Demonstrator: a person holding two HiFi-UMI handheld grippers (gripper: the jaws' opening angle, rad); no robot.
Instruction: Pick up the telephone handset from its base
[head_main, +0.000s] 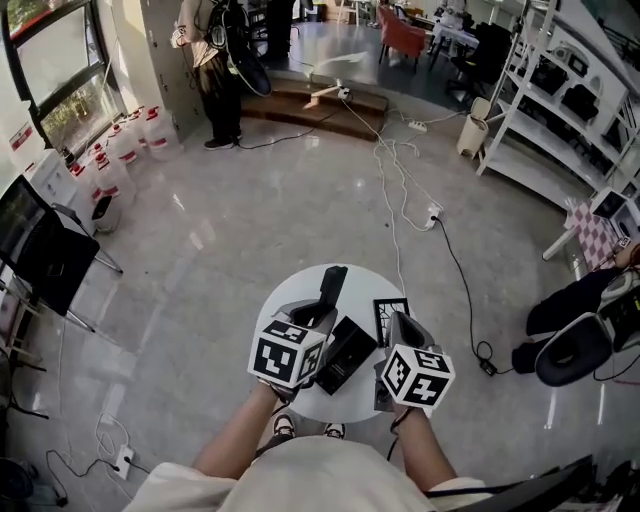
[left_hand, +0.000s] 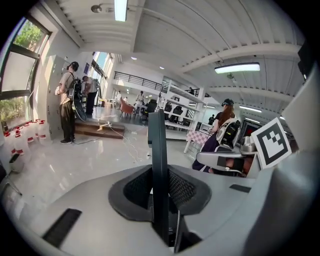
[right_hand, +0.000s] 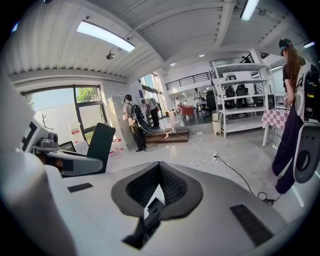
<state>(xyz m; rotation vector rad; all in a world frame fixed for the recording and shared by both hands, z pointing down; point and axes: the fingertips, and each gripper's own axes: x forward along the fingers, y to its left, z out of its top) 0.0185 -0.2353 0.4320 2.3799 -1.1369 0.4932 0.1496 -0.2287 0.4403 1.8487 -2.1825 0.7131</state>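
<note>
The left gripper (head_main: 320, 312) is clamped on the slim black telephone handset (left_hand: 158, 170), which looks lifted clear of its black rectangular base (head_main: 345, 356). The right gripper (head_main: 398, 328) has its jaws together and empty. The next move, I judge, calls only for a steady hold.

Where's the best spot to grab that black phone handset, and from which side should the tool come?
Probably across its thin thickness, jaws pressing its two broad flat faces, toward one end, approaching edge-on. The left tool does this now: the handset is a narrow slab standing upright between the shut jaws, its long end poking out beyond them.
</note>
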